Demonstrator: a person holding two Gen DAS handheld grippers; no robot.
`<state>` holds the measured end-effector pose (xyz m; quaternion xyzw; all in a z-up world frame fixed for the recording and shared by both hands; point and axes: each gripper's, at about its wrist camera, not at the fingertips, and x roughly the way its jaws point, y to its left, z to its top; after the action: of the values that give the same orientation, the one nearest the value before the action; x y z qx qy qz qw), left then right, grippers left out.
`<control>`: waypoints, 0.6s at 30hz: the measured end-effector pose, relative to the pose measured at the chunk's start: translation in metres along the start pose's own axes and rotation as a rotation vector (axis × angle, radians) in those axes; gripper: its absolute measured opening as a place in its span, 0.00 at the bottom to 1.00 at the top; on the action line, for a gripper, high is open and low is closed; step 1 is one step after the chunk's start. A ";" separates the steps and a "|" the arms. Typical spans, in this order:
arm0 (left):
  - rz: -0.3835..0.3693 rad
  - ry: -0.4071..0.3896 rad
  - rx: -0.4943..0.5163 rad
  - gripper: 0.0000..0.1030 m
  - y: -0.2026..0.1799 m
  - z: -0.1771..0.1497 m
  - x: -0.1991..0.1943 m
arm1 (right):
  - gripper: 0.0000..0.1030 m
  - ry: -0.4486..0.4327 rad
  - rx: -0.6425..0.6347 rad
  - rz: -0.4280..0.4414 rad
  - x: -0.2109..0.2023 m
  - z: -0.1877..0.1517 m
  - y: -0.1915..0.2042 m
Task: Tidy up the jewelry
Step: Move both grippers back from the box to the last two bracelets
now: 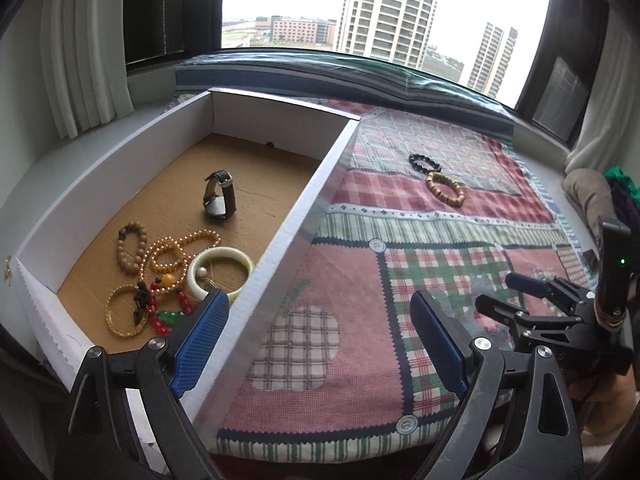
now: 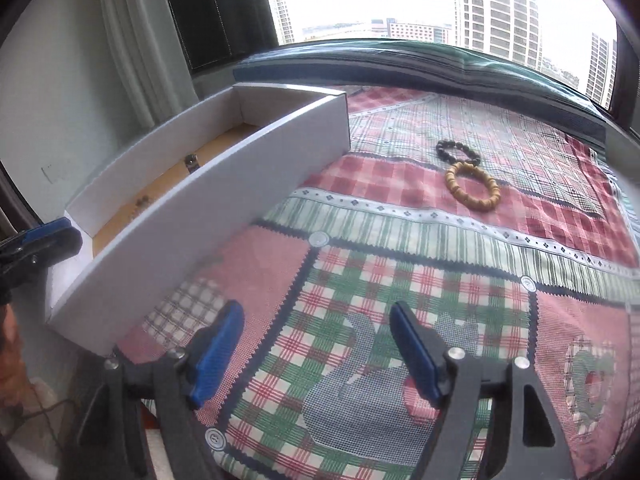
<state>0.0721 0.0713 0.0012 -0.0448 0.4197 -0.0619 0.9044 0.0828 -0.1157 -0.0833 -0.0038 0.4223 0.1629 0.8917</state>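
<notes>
Both tongs gape empty — the right gripper (image 2: 316, 344) low over the quilt (image 2: 400, 280); the left gripper (image 1: 320, 344) astride the box (image 1: 280, 240) wall; ahead lie the tan bracelet (image 2: 473, 186) and black bracelet (image 2: 458, 151), touching — light, limp, slippery; pinch across one beaded side.

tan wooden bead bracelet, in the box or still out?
Out. The tan wooden bead bracelet lies on the plaid patchwork cloth, touching the black bead bracelet, well clear of the white cardboard box.
</notes>
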 end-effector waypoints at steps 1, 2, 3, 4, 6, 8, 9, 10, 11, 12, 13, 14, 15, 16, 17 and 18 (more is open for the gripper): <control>-0.009 0.005 0.013 0.90 -0.007 -0.001 0.002 | 0.75 0.001 0.019 -0.009 -0.002 -0.007 -0.007; -0.017 0.010 0.026 0.90 -0.015 -0.001 0.003 | 0.75 0.003 0.038 -0.020 -0.004 -0.013 -0.015; -0.026 0.015 0.037 0.90 -0.021 -0.002 0.004 | 0.75 0.003 0.057 -0.031 -0.005 -0.018 -0.022; -0.034 0.019 0.048 0.90 -0.027 -0.002 0.004 | 0.75 0.003 0.074 -0.039 -0.007 -0.022 -0.029; -0.046 0.023 0.068 0.90 -0.037 -0.001 0.005 | 0.75 -0.004 0.107 -0.061 -0.011 -0.029 -0.043; -0.054 0.028 0.086 0.90 -0.047 -0.001 0.006 | 0.75 -0.015 0.129 -0.082 -0.016 -0.033 -0.054; -0.057 0.031 0.093 0.90 -0.051 -0.001 0.006 | 0.75 -0.020 0.140 -0.089 -0.018 -0.035 -0.058; -0.060 0.033 0.100 0.90 -0.054 -0.001 0.007 | 0.75 -0.024 0.149 -0.095 -0.020 -0.036 -0.062; -0.061 0.036 0.106 0.90 -0.058 -0.001 0.007 | 0.75 -0.027 0.157 -0.102 -0.021 -0.037 -0.065; -0.062 0.040 0.112 0.90 -0.061 -0.001 0.008 | 0.75 -0.030 0.162 -0.108 -0.023 -0.037 -0.068; -0.063 0.044 0.117 0.90 -0.064 -0.001 0.009 | 0.75 -0.032 0.165 -0.114 -0.024 -0.038 -0.069; -0.064 0.049 0.122 0.90 -0.067 -0.002 0.011 | 0.75 -0.034 0.167 -0.117 -0.024 -0.038 -0.071; -0.064 0.053 0.128 0.90 -0.069 -0.002 0.012 | 0.75 -0.035 0.168 -0.119 -0.025 -0.039 -0.072; -0.065 0.058 0.133 0.90 -0.072 -0.002 0.014 | 0.75 -0.035 0.169 -0.119 -0.025 -0.039 -0.073; -0.065 0.063 0.138 0.90 -0.074 -0.002 0.015 | 0.75 -0.034 0.170 -0.117 -0.024 -0.040 -0.073; -0.065 0.068 0.144 0.90 -0.076 -0.001 0.017 | 0.75 -0.033 0.171 -0.116 -0.023 -0.040 -0.074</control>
<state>0.0760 -0.0065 -0.0020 0.0088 0.4428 -0.1228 0.8881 0.0605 -0.1981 -0.1010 0.0507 0.4191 0.0744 0.9035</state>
